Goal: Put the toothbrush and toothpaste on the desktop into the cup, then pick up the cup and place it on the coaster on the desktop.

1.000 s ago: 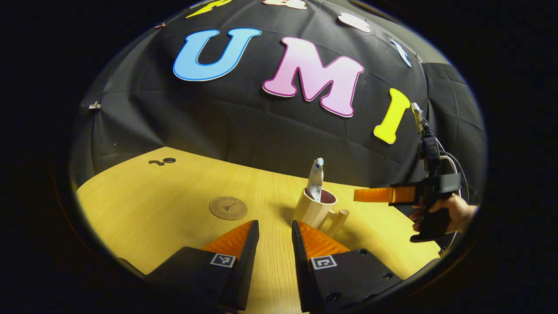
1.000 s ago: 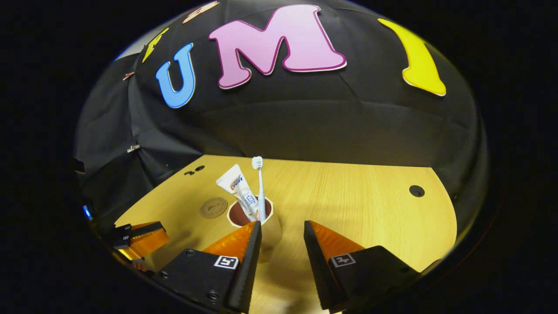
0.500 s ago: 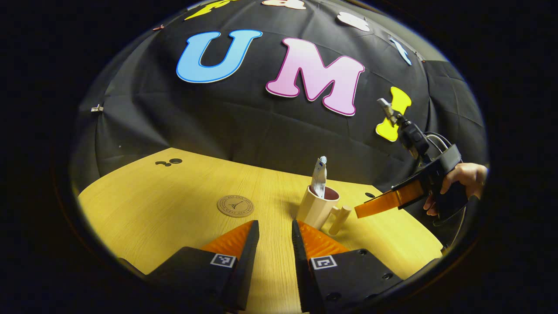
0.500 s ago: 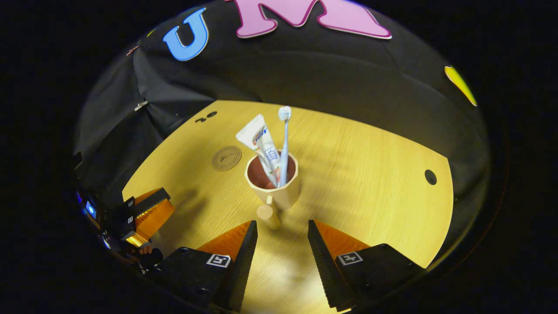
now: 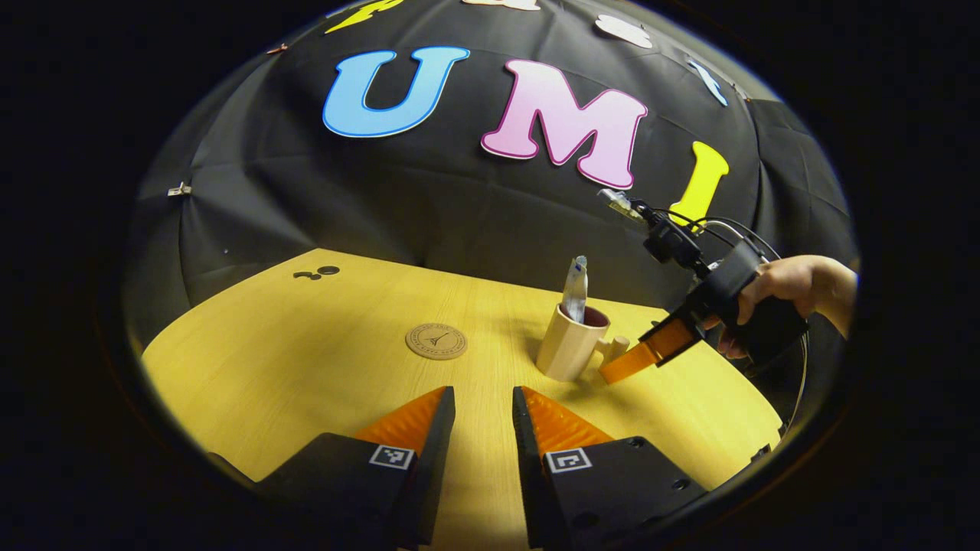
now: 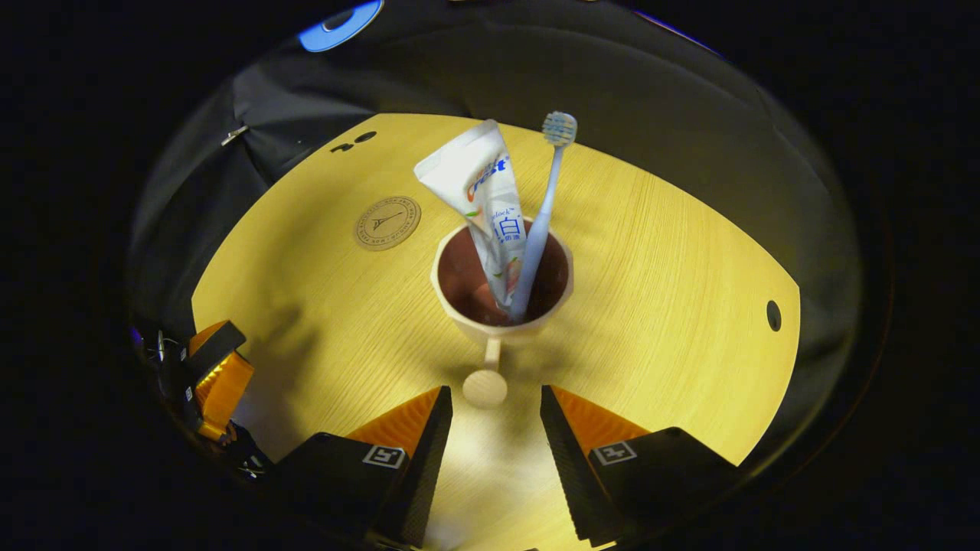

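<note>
A beige cup (image 6: pixel 501 287) with a dark red inside stands on the wooden desktop (image 6: pixel 674 306), with a white toothpaste tube (image 6: pixel 486 199) and a pale blue toothbrush (image 6: pixel 542 214) leaning in it. Its peg handle (image 6: pixel 485 386) points at my right gripper (image 6: pixel 495 409), which is open with the handle's knob just ahead of the fingertips. In the left gripper view the cup (image 5: pixel 568 348) is right of centre, and the right gripper (image 5: pixel 639 358) slants down at its handle, held by a hand (image 5: pixel 796 283). The round brown coaster (image 5: pixel 436 340) lies left of the cup. My left gripper (image 5: pixel 482 409) hovers open over bare wood.
The other gripper (image 6: pixel 214 379) is low at the left of the right gripper view. Small dark holes (image 5: pixel 318 272) mark the far left of the desktop, and one hole (image 6: pixel 773 315) sits near its right edge. The black cloth wall rises behind the table.
My right gripper has tilted downward and moved in on the cup, so the handle now sits just ahead of its open fingers. The left gripper has drawn back slightly.
</note>
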`<move>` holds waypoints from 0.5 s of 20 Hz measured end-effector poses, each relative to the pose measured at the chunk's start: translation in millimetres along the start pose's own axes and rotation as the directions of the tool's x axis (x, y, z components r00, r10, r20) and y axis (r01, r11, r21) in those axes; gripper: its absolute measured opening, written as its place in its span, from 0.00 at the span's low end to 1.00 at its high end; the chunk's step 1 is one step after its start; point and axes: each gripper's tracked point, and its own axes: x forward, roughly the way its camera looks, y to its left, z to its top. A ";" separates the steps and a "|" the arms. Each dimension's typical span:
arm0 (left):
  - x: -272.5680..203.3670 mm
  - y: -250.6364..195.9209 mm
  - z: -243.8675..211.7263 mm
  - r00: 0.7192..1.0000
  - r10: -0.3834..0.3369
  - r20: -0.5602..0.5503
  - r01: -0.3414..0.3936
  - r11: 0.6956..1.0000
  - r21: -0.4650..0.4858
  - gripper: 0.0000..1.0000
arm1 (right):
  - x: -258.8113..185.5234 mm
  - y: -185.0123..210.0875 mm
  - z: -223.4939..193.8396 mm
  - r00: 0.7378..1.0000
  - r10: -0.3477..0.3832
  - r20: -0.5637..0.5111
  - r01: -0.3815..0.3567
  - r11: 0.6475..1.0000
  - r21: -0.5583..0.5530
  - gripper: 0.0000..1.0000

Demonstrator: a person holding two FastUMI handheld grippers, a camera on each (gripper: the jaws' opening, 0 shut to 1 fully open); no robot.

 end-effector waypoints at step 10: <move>-6.3 15.3 -0.6 1.000 0.018 -0.010 -0.018 1.000 -0.011 0.48 | 35.3 2.3 6.3 0.995 -0.042 -0.091 0.038 0.998 -0.039 0.71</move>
